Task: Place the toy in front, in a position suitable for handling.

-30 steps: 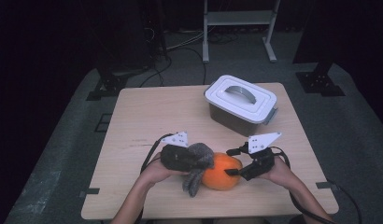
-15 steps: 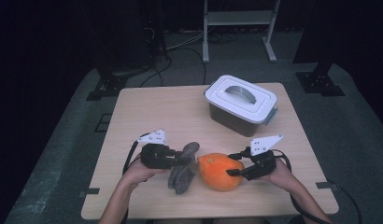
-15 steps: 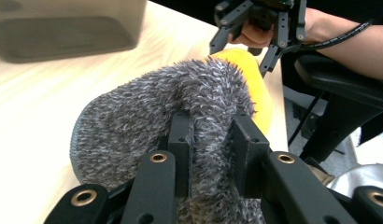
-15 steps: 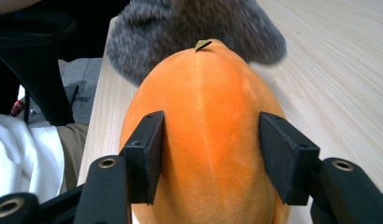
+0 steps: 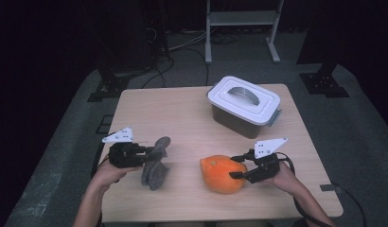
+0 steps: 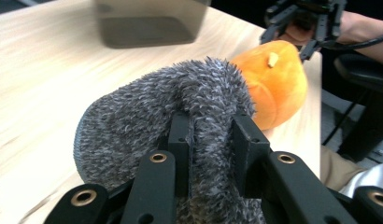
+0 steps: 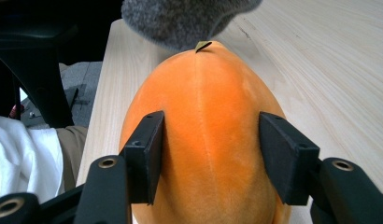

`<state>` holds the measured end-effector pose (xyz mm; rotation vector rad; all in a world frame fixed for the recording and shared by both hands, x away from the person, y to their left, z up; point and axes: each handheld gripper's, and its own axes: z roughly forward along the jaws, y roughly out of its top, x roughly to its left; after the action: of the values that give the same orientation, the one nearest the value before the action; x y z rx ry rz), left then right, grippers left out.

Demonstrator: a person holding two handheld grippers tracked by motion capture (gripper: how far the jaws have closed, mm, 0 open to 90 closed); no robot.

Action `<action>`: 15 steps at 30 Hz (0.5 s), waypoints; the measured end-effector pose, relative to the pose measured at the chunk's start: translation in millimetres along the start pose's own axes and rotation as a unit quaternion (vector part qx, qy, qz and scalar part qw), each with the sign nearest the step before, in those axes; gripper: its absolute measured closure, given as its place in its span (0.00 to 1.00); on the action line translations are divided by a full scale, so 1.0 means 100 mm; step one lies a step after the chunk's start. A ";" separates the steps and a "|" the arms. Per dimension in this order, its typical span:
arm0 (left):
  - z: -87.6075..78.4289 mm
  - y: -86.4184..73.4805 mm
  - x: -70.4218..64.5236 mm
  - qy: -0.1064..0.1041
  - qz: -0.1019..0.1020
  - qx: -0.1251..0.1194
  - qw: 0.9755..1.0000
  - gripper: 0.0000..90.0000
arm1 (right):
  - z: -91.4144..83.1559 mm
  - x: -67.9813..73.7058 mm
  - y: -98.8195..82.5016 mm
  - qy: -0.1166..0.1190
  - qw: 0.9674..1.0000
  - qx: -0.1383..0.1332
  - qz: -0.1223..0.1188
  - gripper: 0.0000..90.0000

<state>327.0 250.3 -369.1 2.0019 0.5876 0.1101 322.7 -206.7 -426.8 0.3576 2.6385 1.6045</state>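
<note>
Left gripper [image 6: 212,140] w/ two black jaws clamped tight on a fuzzy grey knitted sock [image 6: 180,102], fabric bunched betw. them. Just behind the sock, a soft orange plush fruit [image 6: 278,81] w/ small tan stem lies on the pale wooden table [image 6: 45,65]. Right gripper [image 6: 304,28] grips the fruit's far end. Blurred grey box [image 6: 147,21] at top.

text: none legible | labels: none | brands: none | numbers: none
</note>
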 end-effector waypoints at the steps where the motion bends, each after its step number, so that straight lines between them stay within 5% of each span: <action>1: -0.04 0.00 0.01 0.007 0.000 0.002 1.000 0.80 | 0.00 0.00 0.00 0.000 1.000 0.000 0.000 0.47; 7: -0.17 -0.10 0.08 0.048 -0.001 0.031 0.998 0.79 | 0.00 0.00 0.00 0.001 1.000 -0.003 0.001 0.47; 15: 0.26 -0.38 0.14 0.018 -0.025 0.058 0.998 0.78 | 0.00 0.00 0.00 0.002 1.000 -0.001 0.000 0.46</action>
<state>334.1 249.9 -416.9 2.0998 0.6807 0.0831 322.5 -206.6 -426.8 0.3540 2.6392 1.6092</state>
